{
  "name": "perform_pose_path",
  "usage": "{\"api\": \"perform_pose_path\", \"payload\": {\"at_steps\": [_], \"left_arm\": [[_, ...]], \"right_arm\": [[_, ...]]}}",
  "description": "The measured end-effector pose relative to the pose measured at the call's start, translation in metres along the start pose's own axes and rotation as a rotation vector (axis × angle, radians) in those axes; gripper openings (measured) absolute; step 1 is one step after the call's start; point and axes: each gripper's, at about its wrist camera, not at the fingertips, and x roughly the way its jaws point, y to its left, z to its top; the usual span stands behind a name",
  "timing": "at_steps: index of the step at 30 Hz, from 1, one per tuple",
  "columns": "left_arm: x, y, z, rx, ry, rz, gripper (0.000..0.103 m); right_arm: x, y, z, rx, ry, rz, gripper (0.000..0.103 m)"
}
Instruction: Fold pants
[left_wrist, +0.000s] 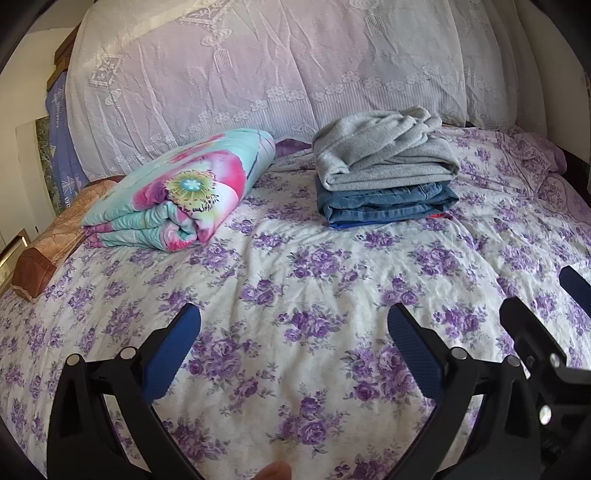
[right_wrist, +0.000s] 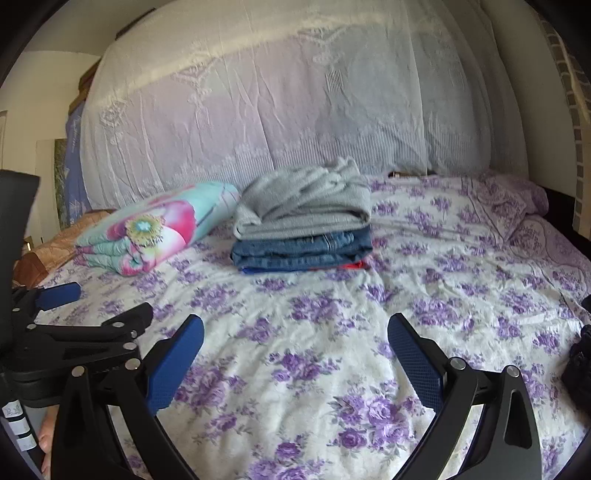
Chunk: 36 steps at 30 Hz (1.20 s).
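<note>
A stack of folded clothes lies at the far side of the bed: grey pants (left_wrist: 384, 147) on top of folded blue jeans (left_wrist: 388, 201), with a blue and red item under them. The stack also shows in the right wrist view, grey pants (right_wrist: 306, 199) over jeans (right_wrist: 303, 249). My left gripper (left_wrist: 293, 350) is open and empty above the floral bedsheet (left_wrist: 295, 280), well short of the stack. My right gripper (right_wrist: 295, 354) is open and empty too, beside the left one; it shows in the left wrist view (left_wrist: 543, 295) at the right edge.
A rolled floral quilt (left_wrist: 177, 192) lies left of the stack. A brown pillow (left_wrist: 48, 243) sits at the bed's left edge. A white lace cover (left_wrist: 258, 66) drapes the bedding pile behind. A dark object (right_wrist: 580, 362) lies at the bed's right edge.
</note>
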Motion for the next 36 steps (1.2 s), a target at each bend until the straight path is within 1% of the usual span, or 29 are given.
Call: {"api": "perform_pose_path", "payload": {"at_steps": [2, 4, 7, 9, 14, 18, 23, 27, 30, 32, 34, 36], "left_arm": [[0.004, -0.004, -0.002, 0.015, 0.011, -0.007, 0.099], [0.006, -0.01, -0.006, 0.035, 0.01, 0.001, 0.099], [0.006, -0.022, -0.013, 0.086, -0.005, 0.02, 0.099], [0.005, -0.028, -0.015, 0.107, -0.015, 0.026, 0.099], [0.007, -0.037, -0.02, 0.149, -0.014, 0.033, 0.099], [0.007, -0.034, -0.018, 0.131, -0.007, 0.026, 0.099], [0.009, -0.025, -0.015, 0.084, 0.015, -0.011, 0.099], [0.01, -0.028, -0.016, 0.098, 0.022, -0.005, 0.099], [0.009, -0.034, -0.018, 0.12, 0.023, -0.006, 0.099], [0.012, -0.037, -0.02, 0.131, 0.042, -0.018, 0.099], [0.018, -0.039, -0.022, 0.132, 0.076, -0.035, 0.099], [0.029, -0.038, -0.025, 0.119, 0.139, -0.066, 0.099]], "right_arm": [[0.007, -0.006, 0.001, 0.01, 0.041, -0.016, 0.1], [0.01, -0.012, 0.0, 0.023, 0.06, -0.042, 0.1], [0.009, -0.022, 0.0, 0.057, 0.041, -0.062, 0.1], [0.007, -0.026, 0.002, 0.074, 0.031, -0.055, 0.1], [0.009, -0.022, 0.0, 0.05, 0.038, -0.05, 0.1], [0.008, -0.014, 0.0, 0.013, 0.024, -0.053, 0.1], [0.004, -0.005, -0.002, -0.03, 0.0, -0.054, 0.1], [0.002, -0.001, -0.002, -0.041, -0.008, -0.045, 0.1], [0.004, 0.001, -0.003, -0.046, 0.003, -0.035, 0.1], [0.007, 0.002, -0.004, -0.047, 0.02, -0.031, 0.1], [0.012, 0.002, -0.006, -0.049, 0.047, -0.029, 0.1], [0.016, 0.002, -0.008, -0.048, 0.067, -0.027, 0.1]]}}
